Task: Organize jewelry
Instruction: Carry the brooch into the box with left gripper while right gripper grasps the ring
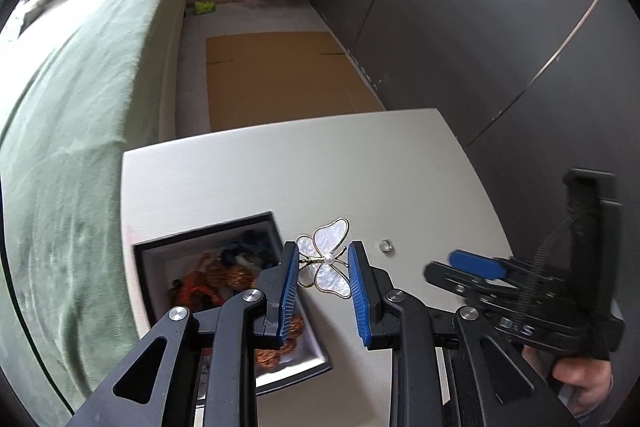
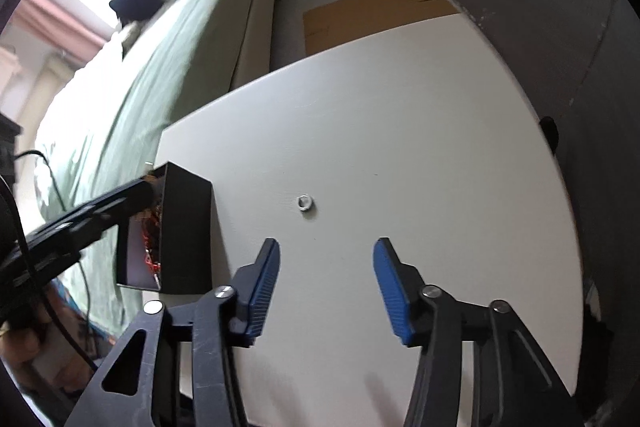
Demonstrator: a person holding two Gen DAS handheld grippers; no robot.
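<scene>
In the left wrist view my left gripper [image 1: 323,265] holds a white pearly butterfly brooch [image 1: 326,259] between its blue pads, above the right edge of a black jewelry box [image 1: 208,231] with orange and blue pieces inside. A small silver ring [image 1: 386,246] lies on the white table to the right. My right gripper shows there at the far right [image 1: 476,264]. In the right wrist view my right gripper [image 2: 326,269] is open and empty above the table, with the ring [image 2: 305,203] just beyond it and the box [image 2: 182,227] to the left.
The white table [image 1: 320,171] stands beside a bed with a green cover [image 1: 80,99]. Flat cardboard [image 1: 280,75] lies on the floor beyond. A dark wall [image 1: 480,27] runs along the right.
</scene>
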